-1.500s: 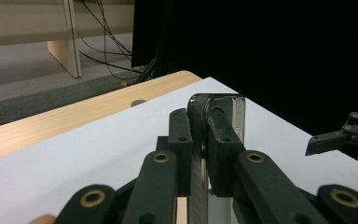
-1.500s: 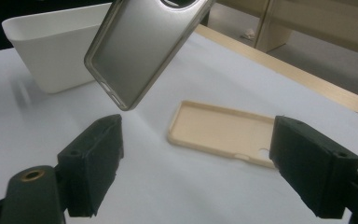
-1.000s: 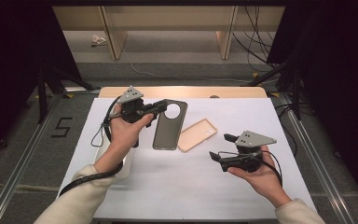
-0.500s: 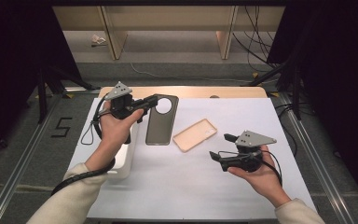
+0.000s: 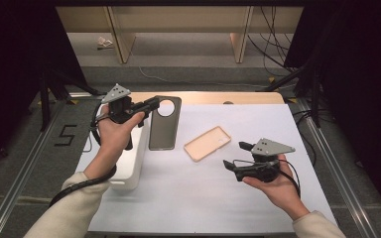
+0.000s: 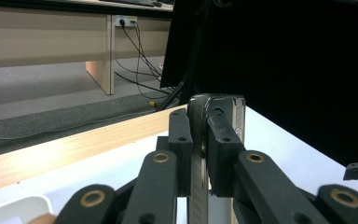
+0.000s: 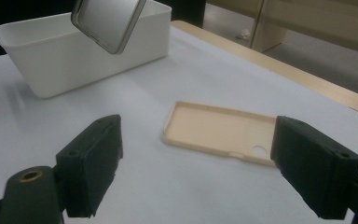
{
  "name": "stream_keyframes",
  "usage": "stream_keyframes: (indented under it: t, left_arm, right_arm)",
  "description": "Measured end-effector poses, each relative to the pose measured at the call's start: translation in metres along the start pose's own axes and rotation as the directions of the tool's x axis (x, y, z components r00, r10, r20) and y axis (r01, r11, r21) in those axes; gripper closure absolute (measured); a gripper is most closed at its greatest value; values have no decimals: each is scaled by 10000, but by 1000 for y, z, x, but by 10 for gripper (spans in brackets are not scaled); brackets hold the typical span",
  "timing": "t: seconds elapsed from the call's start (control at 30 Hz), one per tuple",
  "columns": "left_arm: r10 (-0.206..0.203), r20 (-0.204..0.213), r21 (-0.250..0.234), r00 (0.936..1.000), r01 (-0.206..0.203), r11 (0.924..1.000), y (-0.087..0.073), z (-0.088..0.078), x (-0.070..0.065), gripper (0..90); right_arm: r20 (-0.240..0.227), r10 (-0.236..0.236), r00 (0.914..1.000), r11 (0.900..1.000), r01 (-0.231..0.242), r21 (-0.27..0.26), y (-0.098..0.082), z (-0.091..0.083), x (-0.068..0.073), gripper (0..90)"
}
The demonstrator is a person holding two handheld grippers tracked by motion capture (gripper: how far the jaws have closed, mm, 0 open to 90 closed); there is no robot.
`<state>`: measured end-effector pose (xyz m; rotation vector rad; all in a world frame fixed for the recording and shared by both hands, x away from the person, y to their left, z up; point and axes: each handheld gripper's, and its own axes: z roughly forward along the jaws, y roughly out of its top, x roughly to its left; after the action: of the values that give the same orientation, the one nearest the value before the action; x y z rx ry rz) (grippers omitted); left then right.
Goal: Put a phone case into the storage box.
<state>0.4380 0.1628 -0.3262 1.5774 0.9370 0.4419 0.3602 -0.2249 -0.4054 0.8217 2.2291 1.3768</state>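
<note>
Left tool (image 5: pixel 155 103) clamping dark phone case (image 5: pixel 164 124) over white bin (image 5: pixel 129 173).
Thin edge grip: case may twist out. Right tool (image 5: pixel 234 155) open, idle near beige case (image 5: pixel 208 143).

We are looking along our left gripper (image 6: pixel 199 140), whose black jaws are clamping a dark phone case (image 6: pixel 216 105) edge-on, upright. Beyond it the white tabletop (image 6: pixel 279 140) is running to its wooden far edge (image 6: pixel 74 149). A white bin's corner (image 6: pixel 18 207) is showing low left.
</note>
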Motion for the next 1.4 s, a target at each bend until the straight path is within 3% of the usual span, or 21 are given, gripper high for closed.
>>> stream_keyframes:
  t: [0.4, 0.7, 1.0, 1.4]
  left_arm:
    - [-46, -255, -268, 9997, 39, 9996, 5, -10, 13, 814]
    - [31, -138, -637, 9999, -40, 9980, 10, -15, 25, 813]
    - [-45, -224, -711, 9997, 29, 9975, 13, -18, 36, 813]
    - [151, -277, -698, 9995, -170, 9974, 17, -19, 43, 813]
  right_arm:
    - [191, 122, 9997, 9998, -119, -172, 0, 0, -1, 169]
    - [231, 133, 9996, 9998, -129, -153, -1, 1, -1, 164]
    - [230, 160, 9996, 9998, -158, -114, -1, 1, -2, 163]
    - [240, 179, 9996, 9998, -176, -108, -2, 2, -2, 164]
